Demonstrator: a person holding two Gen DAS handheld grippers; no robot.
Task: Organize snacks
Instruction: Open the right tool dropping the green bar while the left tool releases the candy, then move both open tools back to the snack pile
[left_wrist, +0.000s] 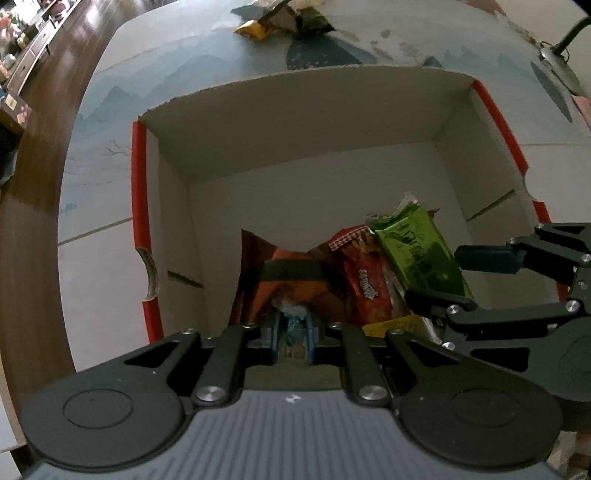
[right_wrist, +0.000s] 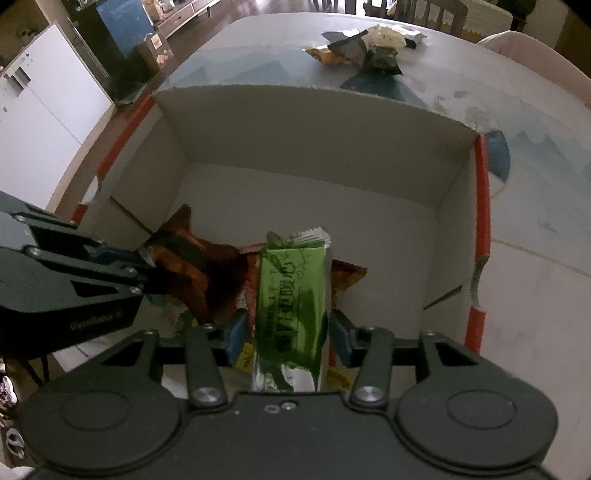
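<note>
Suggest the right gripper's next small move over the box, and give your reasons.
Probably lift the right gripper straight up. Its fingers stand apart on either side of the green packet, which already lies on the other snacks inside the cardboard box.

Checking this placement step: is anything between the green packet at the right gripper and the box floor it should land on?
Yes. The green packet sits between the open right gripper fingers, over other snacks: a red packet and the brown-orange bag beside it. The box floor farther back is bare.

One cardboard box sits on one table. Two grippers reach in. Inside lie one green packet and one orange bag; the rest cannot be counted.
</note>
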